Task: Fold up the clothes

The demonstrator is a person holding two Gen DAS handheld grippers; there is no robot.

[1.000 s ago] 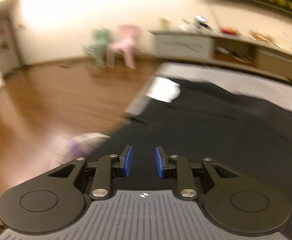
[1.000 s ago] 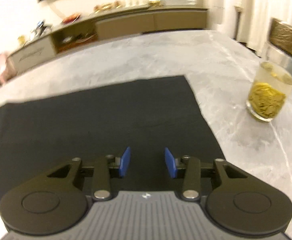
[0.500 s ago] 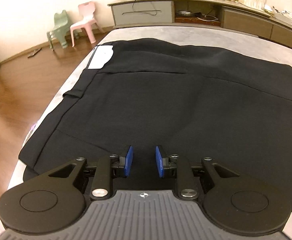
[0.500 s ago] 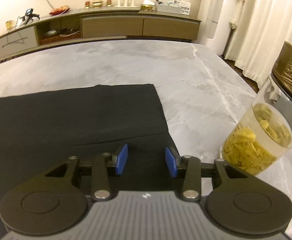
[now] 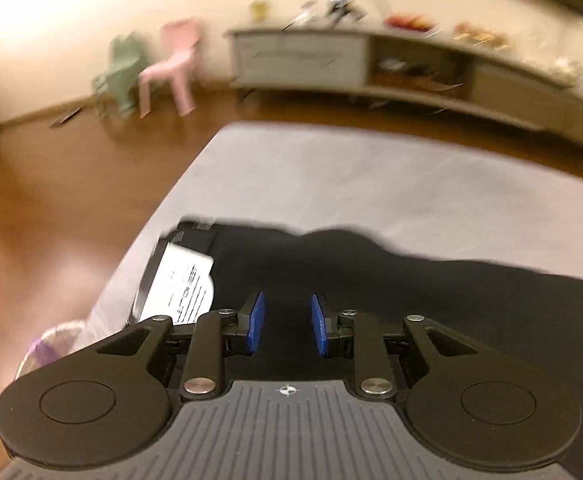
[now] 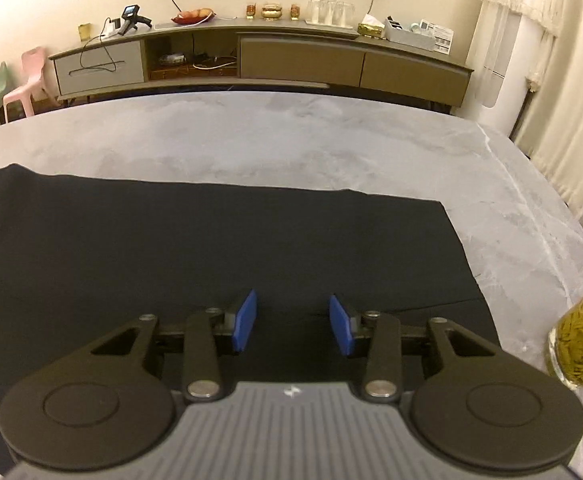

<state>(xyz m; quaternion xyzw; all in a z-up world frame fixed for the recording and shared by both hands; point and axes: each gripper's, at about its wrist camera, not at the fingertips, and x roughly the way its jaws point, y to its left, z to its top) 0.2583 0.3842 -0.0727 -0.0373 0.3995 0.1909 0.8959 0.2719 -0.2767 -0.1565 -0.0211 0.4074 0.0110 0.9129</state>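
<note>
Here, left wrist view, blurred: left gripper spread and holding nothing, over the black garment lying flat on the grey table, white tag near the garment's left corner. Right wrist view: right gripper spread wide, empty, over the garment's right end; glass jar stands on the table beside it.

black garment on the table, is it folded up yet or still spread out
Spread out: the black garment lies flat across the grey table, edges straight, with only a faint crease; no bundled stack shows.
</note>
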